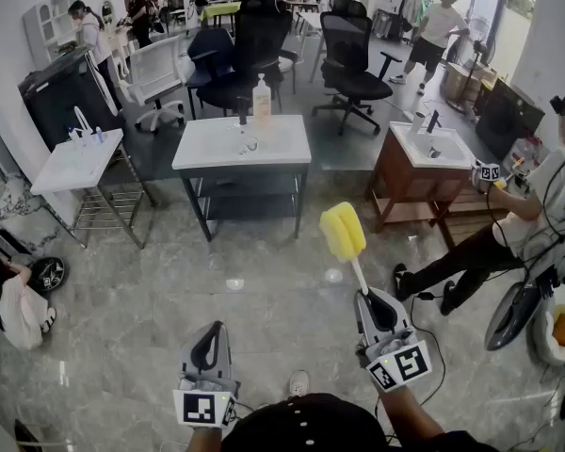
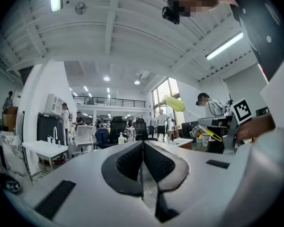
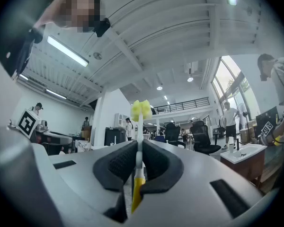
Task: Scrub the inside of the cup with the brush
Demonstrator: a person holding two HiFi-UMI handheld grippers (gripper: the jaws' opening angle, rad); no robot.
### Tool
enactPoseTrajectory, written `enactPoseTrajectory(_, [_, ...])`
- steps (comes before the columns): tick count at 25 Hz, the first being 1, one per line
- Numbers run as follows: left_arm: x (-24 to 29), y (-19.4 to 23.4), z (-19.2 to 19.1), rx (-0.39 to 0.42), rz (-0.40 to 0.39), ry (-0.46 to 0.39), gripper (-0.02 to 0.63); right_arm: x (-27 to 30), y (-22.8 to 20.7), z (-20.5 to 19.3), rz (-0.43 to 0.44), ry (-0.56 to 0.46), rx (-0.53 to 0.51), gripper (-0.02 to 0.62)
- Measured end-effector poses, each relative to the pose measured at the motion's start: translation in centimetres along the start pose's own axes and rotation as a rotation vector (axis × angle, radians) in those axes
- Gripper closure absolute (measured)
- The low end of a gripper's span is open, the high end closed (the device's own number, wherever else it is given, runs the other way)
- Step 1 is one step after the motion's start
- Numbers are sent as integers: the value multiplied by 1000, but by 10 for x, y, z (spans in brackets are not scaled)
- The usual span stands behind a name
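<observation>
Head view: the right gripper [image 1: 371, 298] clasps the brush [image 1: 344, 232] by its handle, sponge head forward, likely ready to scrub; the left gripper [image 1: 210, 331] is clenched, empty. No cup shows. Left gripper view: jaws meet on nothing. Right gripper view: handle pinched. Marble floor [image 1: 264, 271], white sink bench [image 1: 203, 153] ahead.

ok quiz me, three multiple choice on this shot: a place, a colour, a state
1. The brush is held in: A the left gripper B the right gripper C neither.
2. Its sponge head is: A blue B yellow C white.
3. The left gripper's jaws are: A wide open B shut on the brush C shut, nothing between them.
Answers: B, its handle runs between the right jaws; B, yellow in the head view; C, they meet in the left gripper view.
</observation>
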State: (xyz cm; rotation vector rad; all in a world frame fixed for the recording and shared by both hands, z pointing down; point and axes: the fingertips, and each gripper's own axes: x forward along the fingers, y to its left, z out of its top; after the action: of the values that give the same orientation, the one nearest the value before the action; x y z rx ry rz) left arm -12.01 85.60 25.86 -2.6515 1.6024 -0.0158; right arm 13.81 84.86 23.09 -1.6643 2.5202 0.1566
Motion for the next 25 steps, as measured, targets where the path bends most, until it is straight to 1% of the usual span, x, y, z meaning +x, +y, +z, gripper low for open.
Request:
enactPoseTrajectory(12, [21, -2, -3, 4, 8, 7, 577, 13, -17, -6, 9, -2, 12, 554])
enactPoseTrajectory(17, [37, -10, 0, 3, 22, 12, 577, 18, -30, -5, 38, -19, 46, 554])
enactPoseTrajectory(25, [55, -9, -4, 0, 68, 9, 577, 40, -44, -22, 82, -14, 65, 554])
